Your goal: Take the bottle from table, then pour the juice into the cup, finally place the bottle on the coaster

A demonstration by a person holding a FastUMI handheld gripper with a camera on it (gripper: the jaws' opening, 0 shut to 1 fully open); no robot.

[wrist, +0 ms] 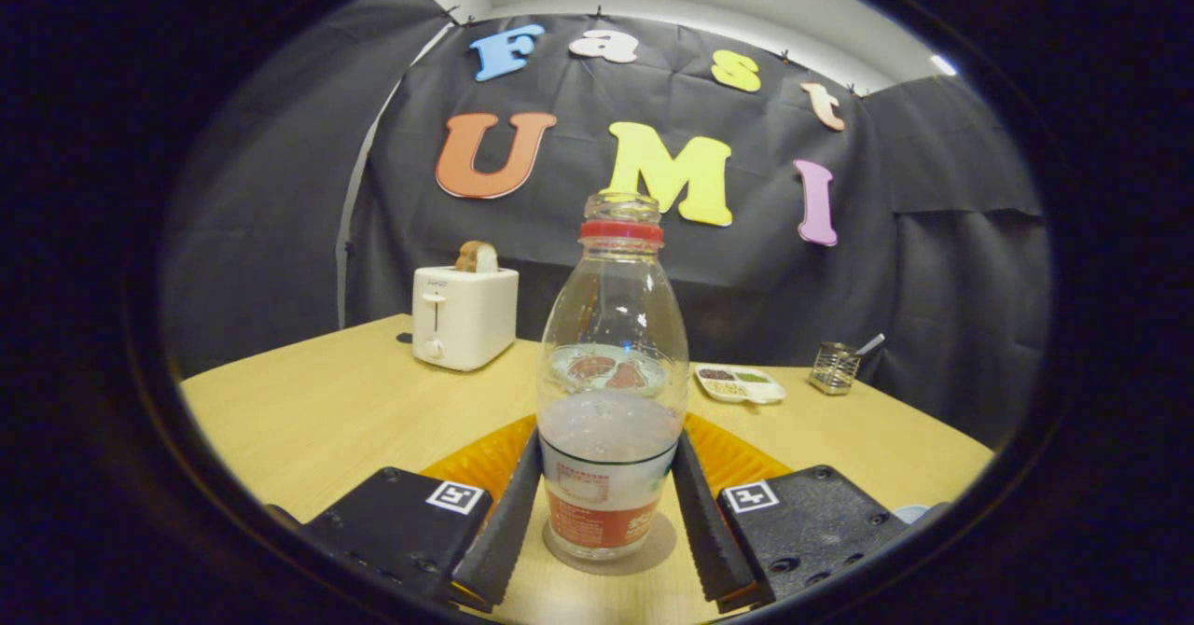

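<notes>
Backdrop: black cloth hangs behind a pale wooden desk (326, 410) that spans the middle of the frame.
Gripper pose: the gripper (606, 504) sits level and low at the bottom centre, pointing straight across the desk toward the cloth.
Fingers: spread, one on each side of the bottle (611, 392); both lie very close to its lower body, but whether they press on it I cannot tell.
Bottle: upright on the desk between the fingers, clear, uncapped with a red neck ring, liquid filling its lower part.
Coaster: an orange ribbed coaster (480, 462) lies just behind the bottle, showing on both sides of it.
Open room: bare desk left of centre and right of centre.
Far edge: a white toaster (464, 315) with bread stands upper left; a divided dish (740, 384) and a wire holder (833, 368) sit to the right, well apart from the bottle.
</notes>
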